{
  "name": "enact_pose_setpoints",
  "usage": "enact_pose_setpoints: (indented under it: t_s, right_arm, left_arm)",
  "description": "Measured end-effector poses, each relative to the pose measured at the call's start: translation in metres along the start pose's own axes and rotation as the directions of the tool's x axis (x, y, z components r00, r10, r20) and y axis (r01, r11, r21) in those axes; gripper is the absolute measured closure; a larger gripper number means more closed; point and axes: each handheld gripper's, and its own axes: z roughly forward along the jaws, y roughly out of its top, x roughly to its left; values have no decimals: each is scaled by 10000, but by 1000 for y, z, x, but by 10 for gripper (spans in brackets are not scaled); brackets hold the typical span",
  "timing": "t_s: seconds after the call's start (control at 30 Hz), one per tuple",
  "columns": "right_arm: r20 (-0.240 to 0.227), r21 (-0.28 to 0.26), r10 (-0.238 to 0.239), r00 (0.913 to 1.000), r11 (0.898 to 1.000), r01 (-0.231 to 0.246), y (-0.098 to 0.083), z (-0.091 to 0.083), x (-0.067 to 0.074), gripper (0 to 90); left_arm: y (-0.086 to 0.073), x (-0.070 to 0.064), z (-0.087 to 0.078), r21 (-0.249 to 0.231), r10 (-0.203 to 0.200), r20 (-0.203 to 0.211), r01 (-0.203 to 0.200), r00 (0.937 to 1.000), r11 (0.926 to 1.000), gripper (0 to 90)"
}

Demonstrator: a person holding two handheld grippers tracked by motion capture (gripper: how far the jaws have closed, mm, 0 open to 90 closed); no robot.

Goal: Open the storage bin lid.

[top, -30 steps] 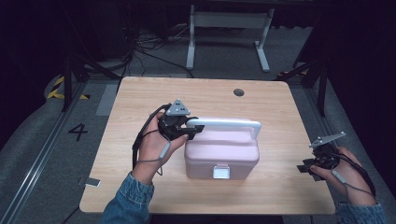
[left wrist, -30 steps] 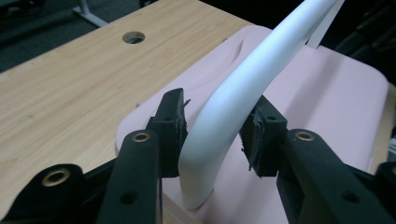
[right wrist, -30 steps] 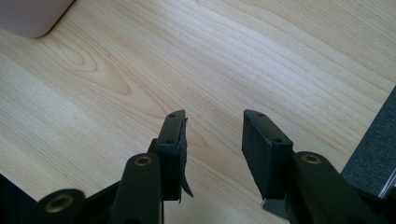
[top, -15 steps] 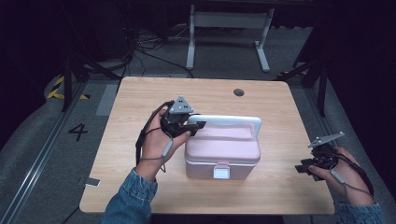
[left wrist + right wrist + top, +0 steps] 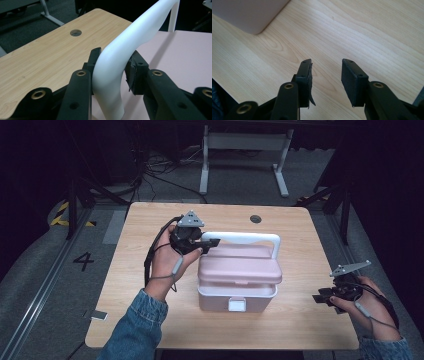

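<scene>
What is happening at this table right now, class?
A person works at a wooden table with a gripper in each hand. The left gripper is clamped on the corner of the white handle of a pink box, which sits mid-table with its lid down and the handle raised. The right gripper hangs open over bare wood near the right edge, apart from the box and holding nothing.

- left gripper [image 5: 212, 242] grips the left end of the white handle [image 5: 242, 238], raised above the pink box [image 5: 238, 279].
- right gripper [image 5: 320, 297] rests low on the table [image 5: 135, 285], right of the box, apart from it.
</scene>
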Motion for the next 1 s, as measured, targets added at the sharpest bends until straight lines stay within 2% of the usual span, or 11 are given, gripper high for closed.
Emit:
enact_pose_setpoints:
  t_s: [0.03, 0.2, 0.33, 0.4, 0.47, 0.6, 0.63, 0.7, 0.73, 0.83, 1.0]
  right_arm:
    - [-11, -99, -36, 10000, 9999, 36, 1, -1, 1, 621]
    - [-69, -686, -155, 9999, 9975, 150, 6, -6, 4, 642]
    - [-25, -1262, -301, 9995, 9916, 295, 14, -11, 7, 672]
    - [-136, -1769, -501, 9987, 9831, 469, 21, -15, 11, 710]
    - [-198, -1903, -591, 9981, 9802, 542, 23, -17, 12, 724]
    - [-201, -2483, -991, 9949, 9644, 910, 30, -21, 17, 811]
    - [-249, -2580, -1019, 9945, 9618, 921, 32, -22, 18, 824]
    - [-431, -2965, -1192, 9919, 9496, 1012, 35, -24, 21, 868]
    - [-431, -2965, -1192, 9919, 9496, 1012, 35, -24, 21, 868]
    - [-743, -3887, -1545, 9852, 9143, 1140, 43, -28, 28, 900]
    - [-886, -4773, -2176, 9720, 8658, 1503, 55, -30, 37, 900]
  left_arm:
    - [1, 2, 1, -34, 68, -6, -68, 10000, 10000, 691]
    - [7, 9, 3, 61, -95, 12, 94, 10000, 9999, 696]
    - [11, 13, 5, 187, -218, 78, 216, 9997, 9996, 700]
    - [15, 16, 7, 357, -151, -26, 152, 9999, 9992, 704]
    - [17, 17, 7, 442, -137, -57, 140, 9999, 9989, 705]
    - [19, 21, 9, 401, -226, 14, 225, 9997, 9989, 706]
    - [19, 22, 10, 352, -354, 98, 350, 9993, 9988, 705]
    - [20, 23, 10, 341, -372, 120, 368, 9992, 9987, 705]
    - [20, 25, 10, 322, -441, 174, 436, 9989, 9985, 705]
    - [22, 27, 11, 390, -589, 272, 579, 9979, 9976, 704]
    - [26, 27, 10, 745, -445, 146, 433, 9989, 9963, 707]
